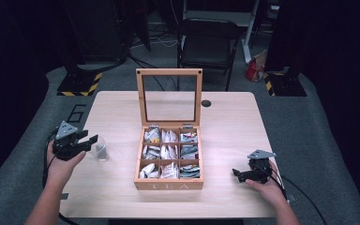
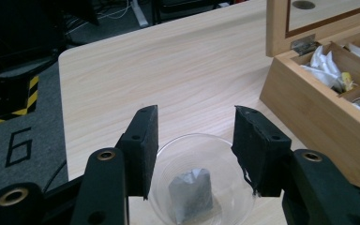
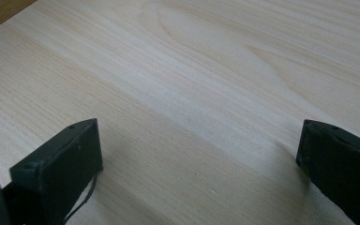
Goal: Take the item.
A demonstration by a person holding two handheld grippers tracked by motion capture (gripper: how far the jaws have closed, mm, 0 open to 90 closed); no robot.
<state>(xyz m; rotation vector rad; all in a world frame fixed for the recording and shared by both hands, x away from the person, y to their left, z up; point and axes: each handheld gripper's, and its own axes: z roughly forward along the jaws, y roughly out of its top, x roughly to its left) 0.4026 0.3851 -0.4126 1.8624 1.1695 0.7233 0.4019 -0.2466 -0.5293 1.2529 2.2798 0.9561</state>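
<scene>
Lettering "TEA" marks the wooden box [image 1: 168, 185]; both grippers' jaws gape wide, holding nothing.

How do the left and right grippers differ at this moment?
The left gripper has a clear cup with a tea bag between its jaws; the right gripper has bare table. The left sits left of the tea box, the right to its right. Both are open.

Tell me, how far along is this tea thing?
Done, it seems: the tea box is open and one tea bag lies in the clear cup. In hand: nothing; the left gripper is open around the cup, the right gripper open over bare table. What remains isn't shown.
</scene>
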